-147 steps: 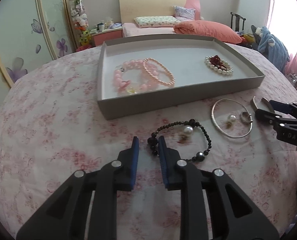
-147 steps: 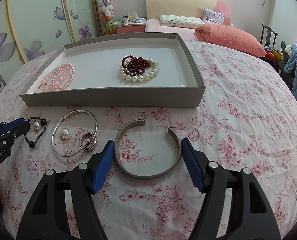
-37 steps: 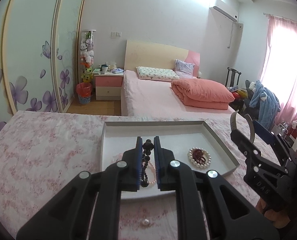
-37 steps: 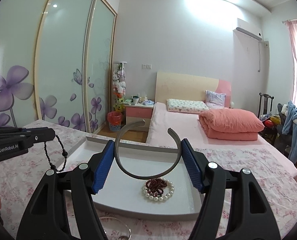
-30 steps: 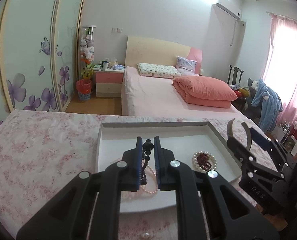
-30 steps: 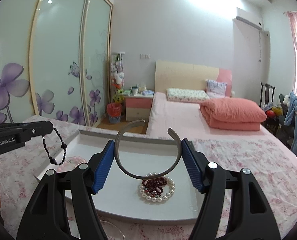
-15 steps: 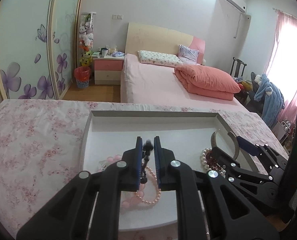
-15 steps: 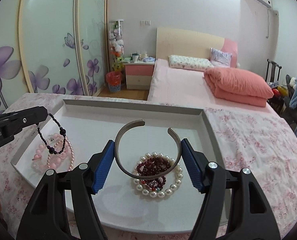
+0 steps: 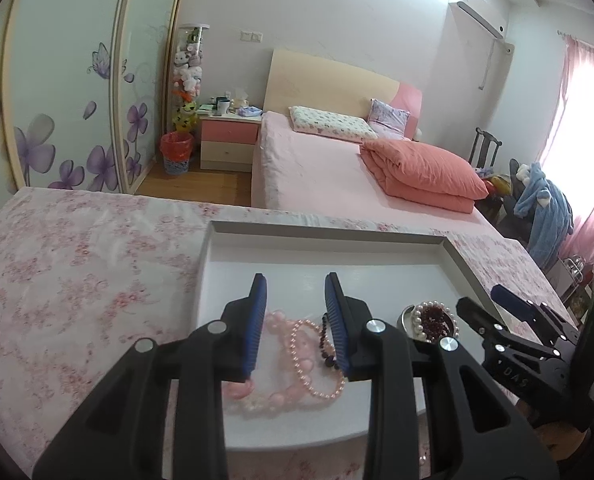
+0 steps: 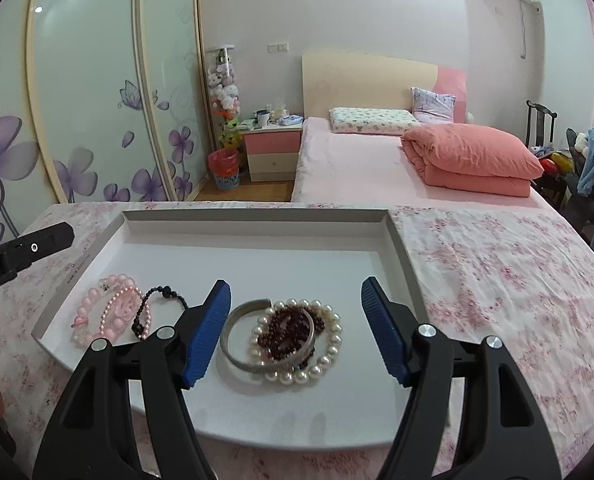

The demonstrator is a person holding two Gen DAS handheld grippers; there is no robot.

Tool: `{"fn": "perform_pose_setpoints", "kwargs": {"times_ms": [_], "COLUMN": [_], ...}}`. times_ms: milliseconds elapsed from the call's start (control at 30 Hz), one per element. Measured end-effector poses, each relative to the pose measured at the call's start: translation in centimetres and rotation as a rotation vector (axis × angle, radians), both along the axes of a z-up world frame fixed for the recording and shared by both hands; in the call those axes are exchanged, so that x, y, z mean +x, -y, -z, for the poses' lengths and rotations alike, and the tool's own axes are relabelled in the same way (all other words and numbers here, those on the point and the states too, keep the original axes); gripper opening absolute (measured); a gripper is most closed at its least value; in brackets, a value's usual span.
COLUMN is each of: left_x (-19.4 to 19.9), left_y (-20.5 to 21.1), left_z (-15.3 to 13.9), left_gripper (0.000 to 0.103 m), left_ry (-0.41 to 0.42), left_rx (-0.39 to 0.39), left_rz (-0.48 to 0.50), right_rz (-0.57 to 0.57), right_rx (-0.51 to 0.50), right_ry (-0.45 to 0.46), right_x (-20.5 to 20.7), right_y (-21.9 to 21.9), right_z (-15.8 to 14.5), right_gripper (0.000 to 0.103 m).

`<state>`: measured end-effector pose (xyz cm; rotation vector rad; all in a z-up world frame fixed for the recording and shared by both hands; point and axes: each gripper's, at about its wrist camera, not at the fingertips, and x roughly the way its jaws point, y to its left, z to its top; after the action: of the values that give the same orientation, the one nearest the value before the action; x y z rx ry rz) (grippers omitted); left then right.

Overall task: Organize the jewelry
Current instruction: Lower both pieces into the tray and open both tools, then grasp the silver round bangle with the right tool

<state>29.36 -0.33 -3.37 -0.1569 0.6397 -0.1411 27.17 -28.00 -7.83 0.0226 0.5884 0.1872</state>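
Note:
A shallow grey tray [image 10: 257,216] lies on the floral tablecloth. In it, a black bead bracelet [image 10: 153,308] lies beside pink bead bracelets [image 10: 109,312] on the left; both show in the left wrist view, black [image 9: 325,344] and pink [image 9: 297,360]. A silver cuff bangle [image 10: 241,340] rests on a pearl bracelet [image 10: 321,356] and dark red beads [image 10: 285,332]. My left gripper [image 9: 295,300] is open above the pink and black bracelets. My right gripper [image 10: 295,304] is open wide above the cuff, holding nothing.
The tray [image 9: 449,252] has raised walls on all sides. The floral cloth [image 10: 497,280] spreads around it. A bed with a coral quilt [image 10: 469,164], a nightstand [image 10: 273,148] and sliding wardrobe doors stand behind the table.
Both grippers have opened. The black bead bracelet has dropped from my left gripper into the tray by the pink beads. The silver cuff has dropped from my right gripper onto the pearl bracelet.

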Motion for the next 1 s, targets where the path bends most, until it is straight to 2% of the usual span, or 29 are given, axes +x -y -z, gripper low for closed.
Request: {"fn": "perform_pose_setpoints", "kwargs": {"times_ms": [233, 433, 700, 800, 900, 1000], "left_x": [-3.0, -6.4, -9.8, -10.5, -10.9, -11.1], "left_y": [-1.4, -3.2, -4.9, -5.6, -6.1, -6.3], "left_z": [-0.7, -0.2, 1.4, 1.9, 2.1, 2.2], "left_gripper": [0.035, 0.039, 0.044, 0.046, 0.047, 0.048], "left_ry": [0.01, -0.002, -0.03, -0.034, -0.036, -0.037], "left_rx": [-0.008, -0.002, 0.026, 0.022, 0.019, 0.014], "left_rz": [-0.014, -0.024, -0.04, -0.049, -0.059, -0.064], "right_rz": [-0.021, -0.076, -0.14, -0.177, -0.213, -0.238], "right_rx": [-0.003, 0.0, -0.02, -0.02, -0.042, -0.073], "right_ry": [0.004, -0.054, -0.127, -0.145, -0.148, -0.153], "right_x": [-2.8, -5.7, -8.3, -9.2, -10.0, -10.1], "right_y": [0.5, 0.7, -0.5, -1.2, -2.3, -3.4], "right_z": [-0.3, 0.5, 2.3, 2.6, 2.8, 3.0], "right_gripper": [0.066, 0.055, 0.051, 0.054, 0.068, 0.069]}}
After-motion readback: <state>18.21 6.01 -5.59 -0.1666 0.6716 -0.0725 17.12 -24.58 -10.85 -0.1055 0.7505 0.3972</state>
